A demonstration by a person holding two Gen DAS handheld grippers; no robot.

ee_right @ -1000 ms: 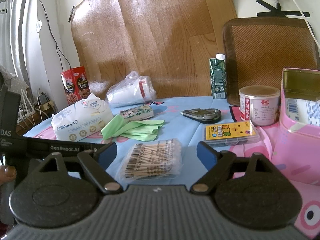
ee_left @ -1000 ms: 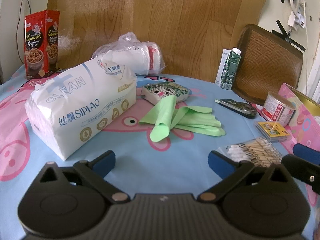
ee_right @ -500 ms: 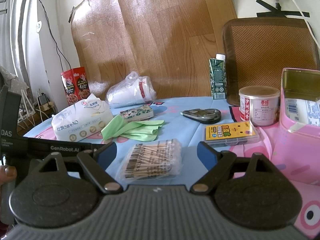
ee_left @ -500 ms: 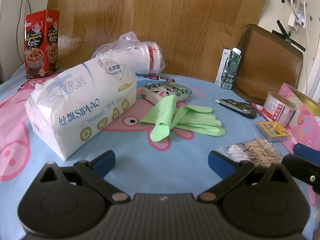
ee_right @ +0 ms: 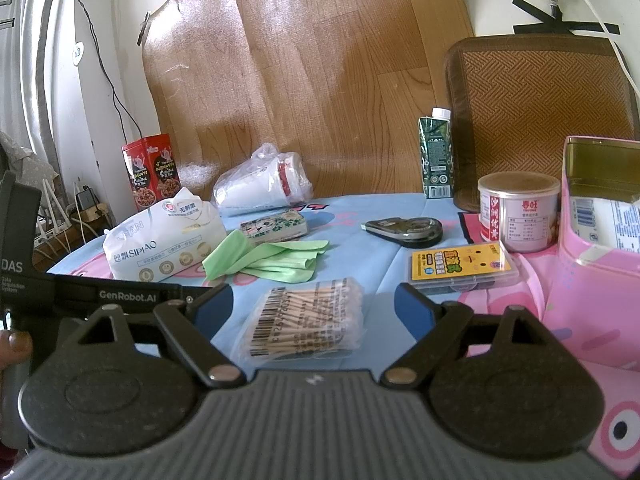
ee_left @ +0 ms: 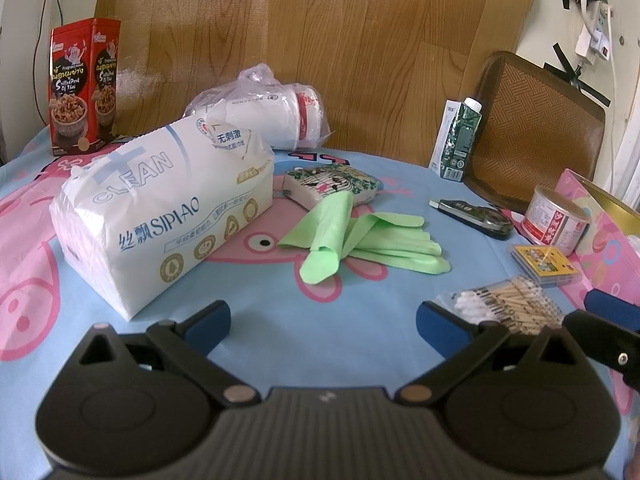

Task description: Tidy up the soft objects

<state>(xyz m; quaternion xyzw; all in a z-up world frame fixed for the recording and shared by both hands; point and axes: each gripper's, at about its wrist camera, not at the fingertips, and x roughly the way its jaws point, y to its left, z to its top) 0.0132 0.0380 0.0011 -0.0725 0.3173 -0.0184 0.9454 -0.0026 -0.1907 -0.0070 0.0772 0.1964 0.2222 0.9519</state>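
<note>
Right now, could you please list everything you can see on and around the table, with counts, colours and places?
Tissue pack: one, white, table's left.
Gloves: green, count unclear, table centre.
Patterned packet: one, green-and-cream, behind the gloves.
Bagged cups: one white stack, lying at the back.
Snack box: one, red, back left.
Carton: one, green, upright at the back.
Tape dispenser: one, dark, right of centre.
Can: one, red-and-white, right.
Yellow case: one, before the can.
Cotton swabs: one clear bag, near edge.
Pink tin: one, open, far right.
Tablecloth: one, blue-and-pink.
Left gripper: black, blue pads, open.
Right gripper: same, open.
</note>
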